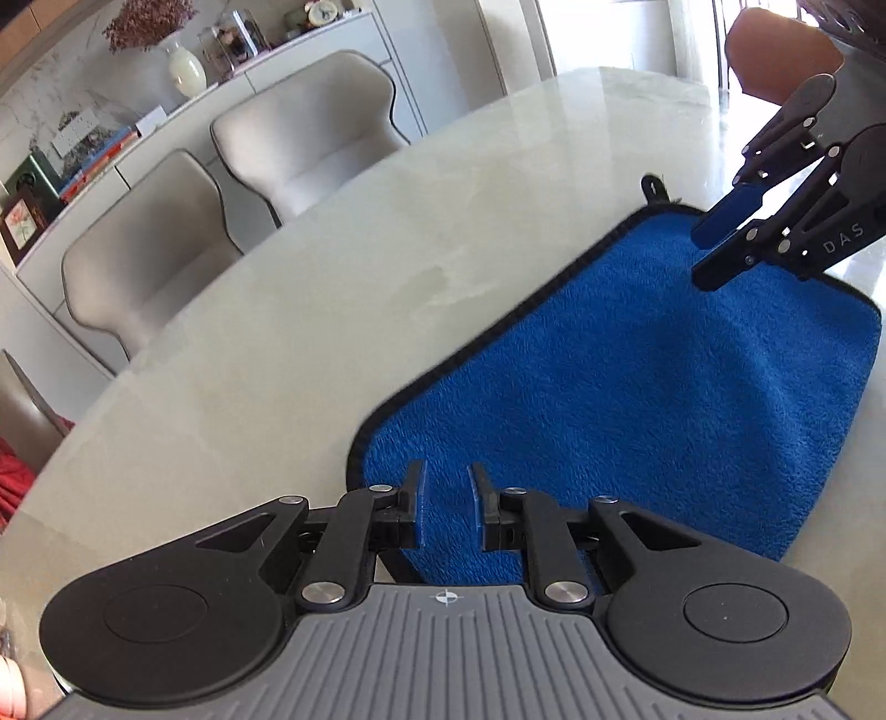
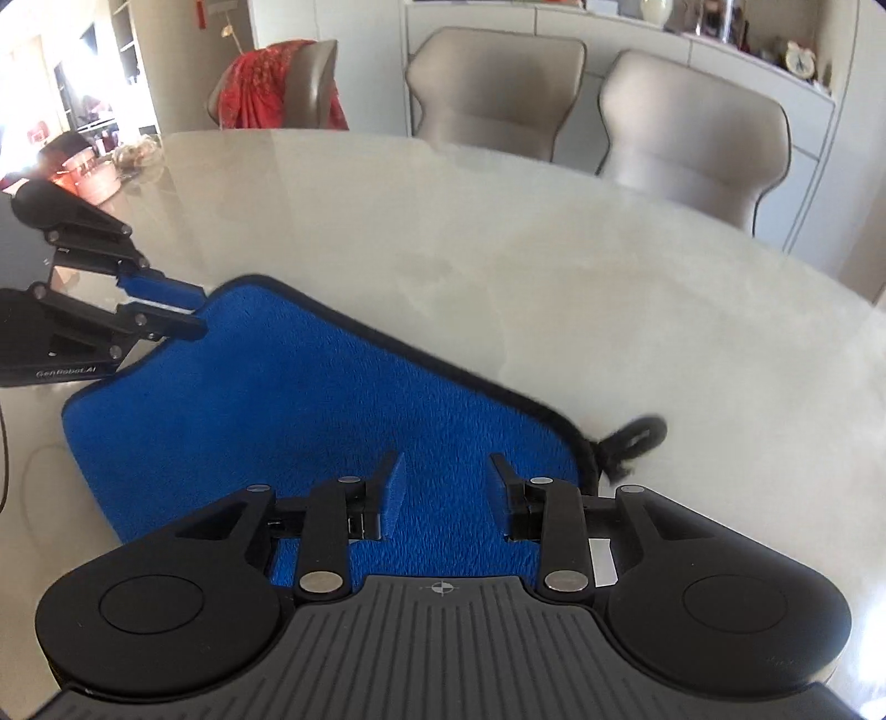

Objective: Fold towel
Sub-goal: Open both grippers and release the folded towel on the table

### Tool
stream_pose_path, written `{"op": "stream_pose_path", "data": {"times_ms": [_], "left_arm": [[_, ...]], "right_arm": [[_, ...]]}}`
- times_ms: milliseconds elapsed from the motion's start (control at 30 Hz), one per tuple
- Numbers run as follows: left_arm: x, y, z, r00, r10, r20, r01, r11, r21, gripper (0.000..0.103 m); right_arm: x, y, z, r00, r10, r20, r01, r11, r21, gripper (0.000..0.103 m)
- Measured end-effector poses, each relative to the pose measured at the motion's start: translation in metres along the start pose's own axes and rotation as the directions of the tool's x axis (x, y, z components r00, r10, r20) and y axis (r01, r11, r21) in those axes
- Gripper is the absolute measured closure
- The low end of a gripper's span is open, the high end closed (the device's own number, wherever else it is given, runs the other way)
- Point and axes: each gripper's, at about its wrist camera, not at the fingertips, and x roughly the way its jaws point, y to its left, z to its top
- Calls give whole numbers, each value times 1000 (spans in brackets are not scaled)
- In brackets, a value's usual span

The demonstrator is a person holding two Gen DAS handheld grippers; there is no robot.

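A blue towel (image 1: 637, 387) (image 2: 304, 399) with black edging lies flat on the pale marble table (image 1: 332, 277) (image 2: 554, 277). Its black hanging loop (image 1: 653, 185) (image 2: 637, 435) sticks out at one corner. My left gripper (image 1: 447, 482) (image 2: 202, 313) hovers over the corner at one end of the towel, jaws slightly apart with nothing pinched. At the loop corner, my right gripper (image 2: 443, 471) (image 1: 700, 256) stands open wider, with only the flat towel showing beneath the gap.
Two beige chairs (image 1: 310, 127) (image 2: 493, 83) stand along the table's far side, with a white sideboard (image 1: 332, 50) behind them. A third chair draped in a red cloth (image 2: 266, 83) is at the table's end. Small items (image 2: 94, 166) sit on the table there.
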Motion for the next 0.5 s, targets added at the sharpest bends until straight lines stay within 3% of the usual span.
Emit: {"op": "stream_pose_path", "data": {"times_ms": [100, 233, 333, 367, 400, 467, 500], "left_arm": [[6, 4, -6, 999, -8, -32, 8, 1000, -20, 87], [3, 7, -13, 1000, -10, -25, 9, 998, -54, 87], [-11, 10, -15, 1000, 10, -10, -11, 994, -105, 87], [-17, 11, -16, 1000, 19, 1, -19, 992, -121, 82], [-22, 12, -16, 1000, 26, 14, -24, 990, -135, 79], [-42, 11, -22, 997, 52, 61, -38, 979, -200, 58], [-50, 10, -26, 995, 62, 78, -42, 972, -232, 54]], "right_arm": [[6, -9, 0, 999, -19, -38, 21, 999, 38, 71], [1, -13, -15, 1000, -3, -26, 5, 997, 83, 69], [-5, -10, -17, 999, -44, -19, 46, 993, 108, 63], [-10, -7, -17, 998, -66, 2, 65, 990, 123, 59], [-17, -6, -18, 997, -65, 29, 60, 986, 153, 47], [-32, -4, -23, 995, -38, 96, 15, 973, 232, 12], [-40, -4, -28, 990, -13, 137, -26, 960, 278, 9]]}}
